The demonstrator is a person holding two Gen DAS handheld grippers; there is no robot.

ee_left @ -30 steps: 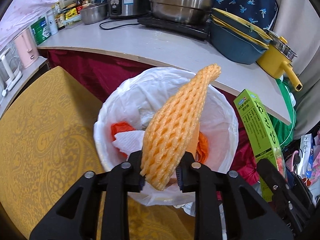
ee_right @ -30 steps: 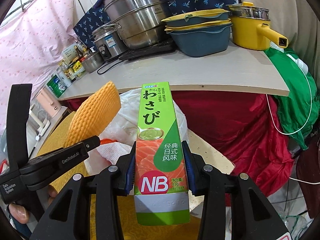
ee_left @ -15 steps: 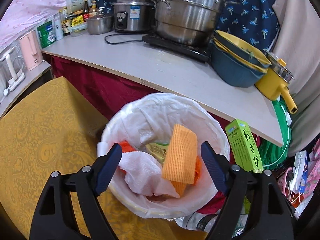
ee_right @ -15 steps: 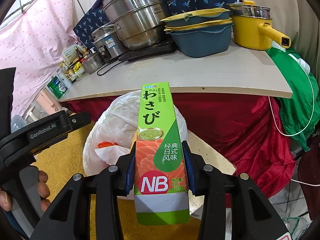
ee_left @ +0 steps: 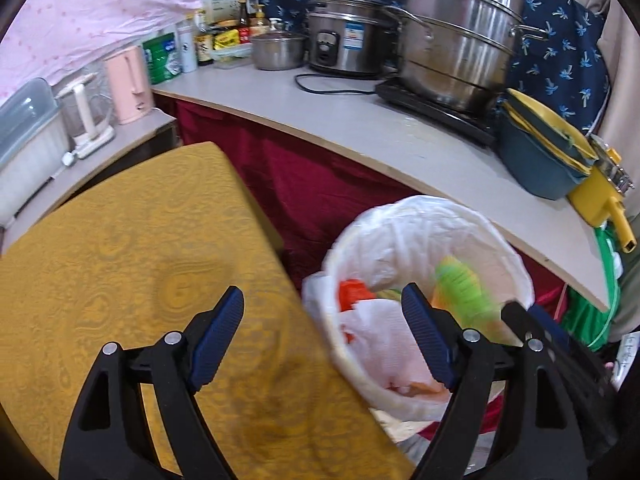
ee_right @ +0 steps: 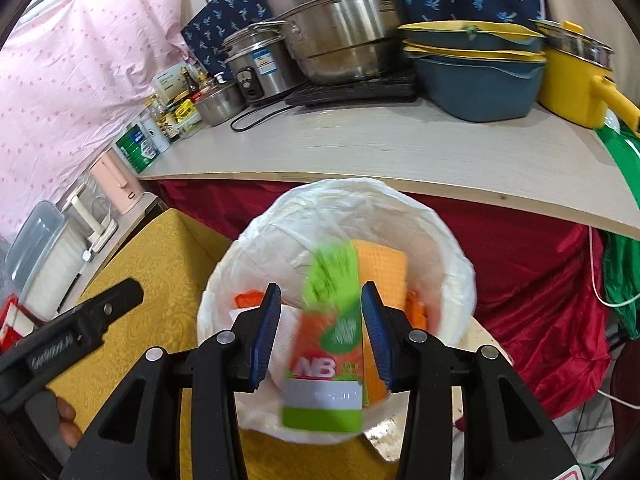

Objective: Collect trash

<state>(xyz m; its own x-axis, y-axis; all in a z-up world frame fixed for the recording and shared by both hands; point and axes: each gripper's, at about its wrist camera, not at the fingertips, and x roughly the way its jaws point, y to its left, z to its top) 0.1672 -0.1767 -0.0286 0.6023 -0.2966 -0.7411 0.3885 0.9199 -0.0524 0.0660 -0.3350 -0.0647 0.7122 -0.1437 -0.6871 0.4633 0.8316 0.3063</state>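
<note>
**Wasabi box loose over the bin, left jaws wide and empty**

Right gripper: poised directly above the bin, pointing down into its mouth. Jaws parted around the green wasabi box, with a sliver of white showing between the left pad and the carton, so no firm pinch visible. Box blurred while the pads look sharp; upright, tilted a little, its lower end level with the bin's near rim and its top over the bin's middle.

Left gripper: off to the left of the bin, above the bin-side edge of the yellow cloth. Jaws spread wide, nothing between them, the right-hand pad overlapping the bin's left rim in the left wrist view. In the right wrist view, seen side-on left of the bin, with the fingertips of a hand curled on its grip.

Inside the bin, lined with a white plastic bag:
- orange foam net, flat against the right side, just behind the box
- white tissue, bunched at the near left
- orange-red scrap, at the left wall, partly under the tissue

Behind the bin: pale countertop over a dark red drape, carrying steel pots, blue and yellow basins and a yellow saucepan. Left of the bin and further back: a pink jug and a clear lidded tub.
</note>
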